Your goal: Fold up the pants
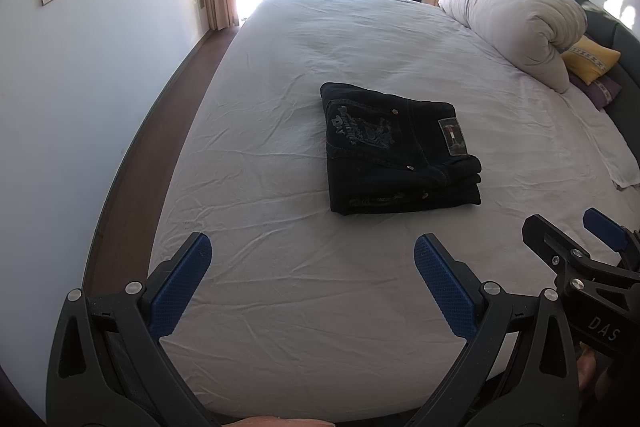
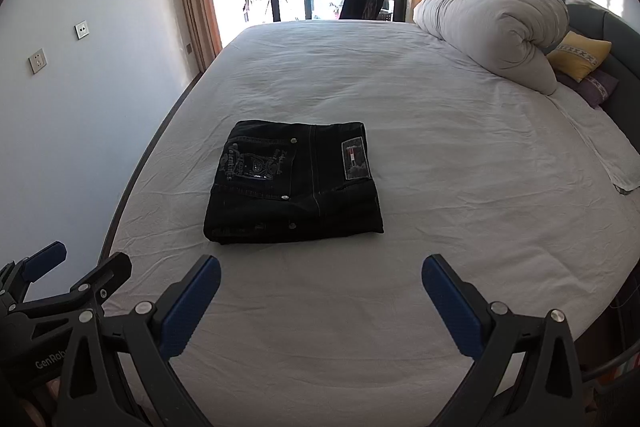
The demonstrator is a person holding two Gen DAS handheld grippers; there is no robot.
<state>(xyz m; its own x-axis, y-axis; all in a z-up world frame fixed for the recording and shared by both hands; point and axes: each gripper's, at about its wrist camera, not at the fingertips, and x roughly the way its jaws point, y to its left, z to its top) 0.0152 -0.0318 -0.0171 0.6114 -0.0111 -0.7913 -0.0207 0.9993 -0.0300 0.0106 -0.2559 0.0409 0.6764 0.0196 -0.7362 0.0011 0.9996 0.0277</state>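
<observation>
Both grippers' jaws gape, folded pants lying well beyond.

1. Bare sheet lay open between both spread grippers and the folded pants.
2. The bed stayed clear all around the pants.
3. A rolled duvet and pillows crowded the far right edge.

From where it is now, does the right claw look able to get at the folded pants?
Probably yes. The right claw is open and empty, the folded black jeans lie just ahead on the white sheet, and only bare sheet lies between them.
</observation>
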